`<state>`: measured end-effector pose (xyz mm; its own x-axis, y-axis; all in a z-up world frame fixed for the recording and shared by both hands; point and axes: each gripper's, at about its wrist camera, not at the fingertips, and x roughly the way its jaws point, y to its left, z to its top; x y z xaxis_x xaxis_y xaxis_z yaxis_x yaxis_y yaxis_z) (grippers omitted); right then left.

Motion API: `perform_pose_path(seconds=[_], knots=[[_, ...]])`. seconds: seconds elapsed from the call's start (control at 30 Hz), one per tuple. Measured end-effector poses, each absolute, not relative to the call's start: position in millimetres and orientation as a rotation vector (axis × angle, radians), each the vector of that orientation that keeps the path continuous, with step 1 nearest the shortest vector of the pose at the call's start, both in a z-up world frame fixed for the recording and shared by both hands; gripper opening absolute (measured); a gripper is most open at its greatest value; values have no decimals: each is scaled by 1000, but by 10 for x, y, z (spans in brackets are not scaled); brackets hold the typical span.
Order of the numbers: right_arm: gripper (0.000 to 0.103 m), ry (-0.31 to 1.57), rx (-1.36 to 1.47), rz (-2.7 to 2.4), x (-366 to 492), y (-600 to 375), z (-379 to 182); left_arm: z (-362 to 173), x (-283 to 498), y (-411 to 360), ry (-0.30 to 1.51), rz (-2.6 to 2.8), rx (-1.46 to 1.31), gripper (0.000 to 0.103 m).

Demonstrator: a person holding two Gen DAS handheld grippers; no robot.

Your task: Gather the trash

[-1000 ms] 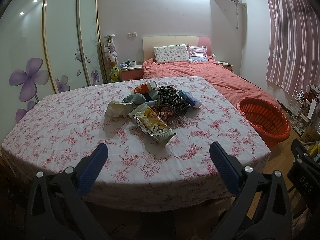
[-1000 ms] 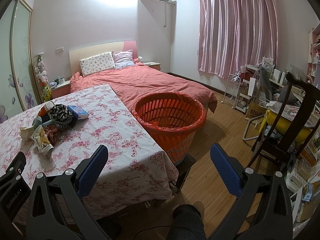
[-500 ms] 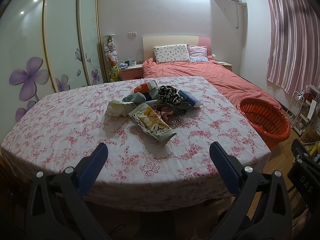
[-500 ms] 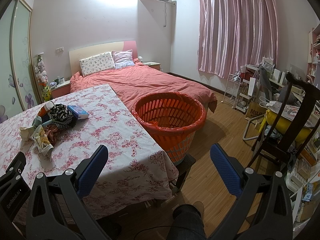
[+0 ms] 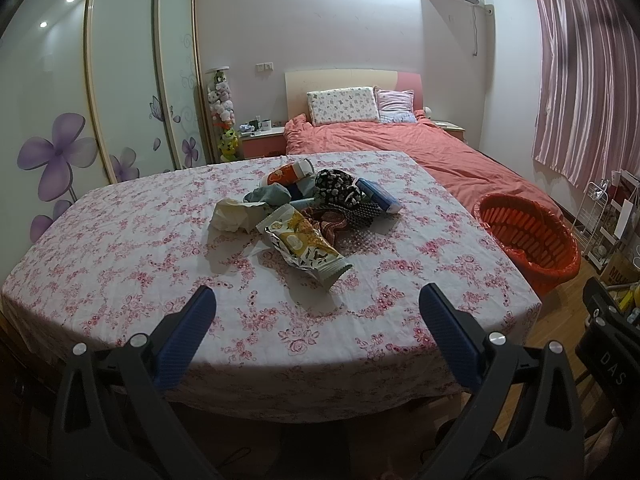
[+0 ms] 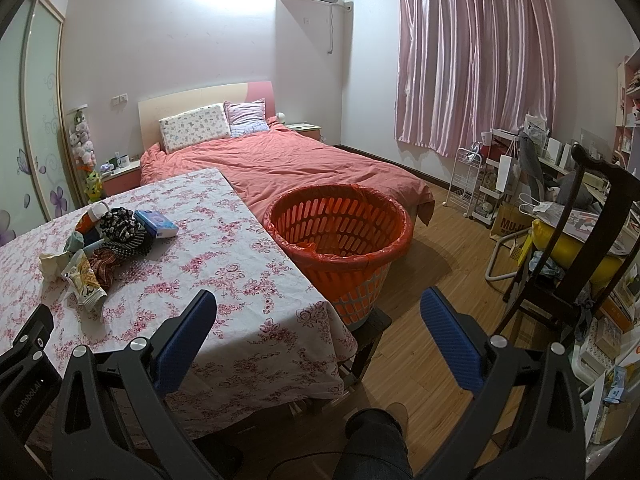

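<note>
Both tongs (image 5: 316, 320) (image 6: 318, 318) remain open, unmoved.

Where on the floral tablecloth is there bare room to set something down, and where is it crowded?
Bare cloth runs along the near edge of the table, between the snack wrapper and the left gripper. The side toward the wardrobe is bare too, as is the strip between the blue tissue pack and the orange basket. The middle is crowded with the trash pile.

Trash pile (image 5: 304, 216) on table (image 5: 120, 248); basket (image 5: 528, 236) right.
</note>
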<state>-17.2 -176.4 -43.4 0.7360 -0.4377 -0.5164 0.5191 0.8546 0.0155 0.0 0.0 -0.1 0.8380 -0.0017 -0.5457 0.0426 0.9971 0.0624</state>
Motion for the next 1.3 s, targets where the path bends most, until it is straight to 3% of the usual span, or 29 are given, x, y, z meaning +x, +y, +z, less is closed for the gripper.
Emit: perform_pose_path(seconds=[1.3], knots=[[101, 534, 164, -532, -148, -1766, -467, -76, 26, -60, 603, -24, 68, 99]])
